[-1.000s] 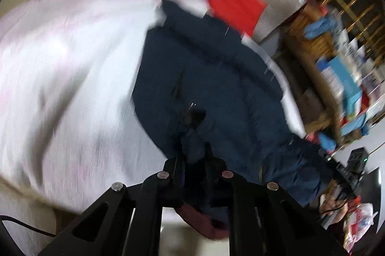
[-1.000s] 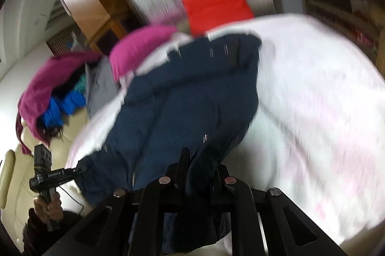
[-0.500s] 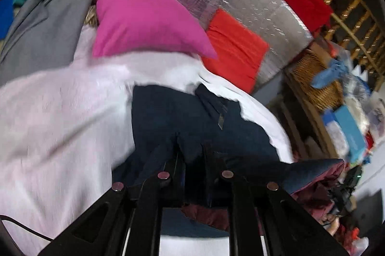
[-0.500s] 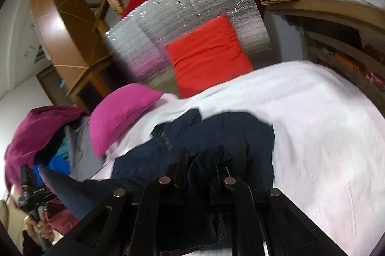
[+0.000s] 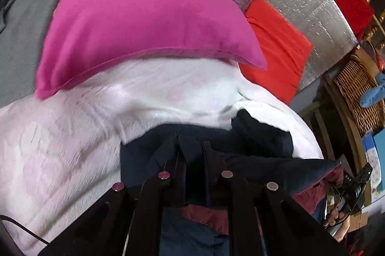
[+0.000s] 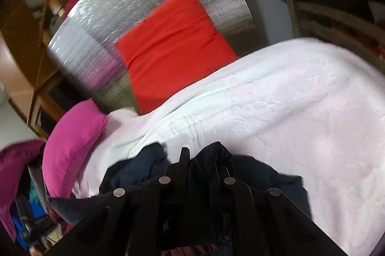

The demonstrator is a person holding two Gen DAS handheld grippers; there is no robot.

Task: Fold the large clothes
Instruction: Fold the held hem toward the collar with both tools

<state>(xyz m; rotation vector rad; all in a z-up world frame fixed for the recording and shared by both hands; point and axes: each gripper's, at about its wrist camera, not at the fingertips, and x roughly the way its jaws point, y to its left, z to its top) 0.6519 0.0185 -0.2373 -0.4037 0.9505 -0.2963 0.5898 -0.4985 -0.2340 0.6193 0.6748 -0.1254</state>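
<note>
Dark blue cloth is the thing being folded: a big navy jacket [image 5: 255, 135] with a dark red lining [image 5: 207, 217]. It lies on a pale pink-white blanket [image 5: 72, 147] that covers the bed.

The left gripper [image 5: 192, 155] is pinched tight on one part of the jacket's edge. The right gripper [image 6: 202, 159] is pinched tight on another part, and a bump of blue cloth sticks up between its fingers. A stretch of jacket hangs between the two, with the red lining showing under it.

The fold looks about half done. The held edge is lifted over the rest of the jacket, near the pink pillow [image 5: 144, 22] and the red cushion [image 6: 173, 44] at the head of the bed. The edge has not been laid down yet. The pictures are blurry, so I cannot tell if the edges line up. Left to do, I think: lay the edge down, let go, smooth it, and maybe fold once more.
</note>
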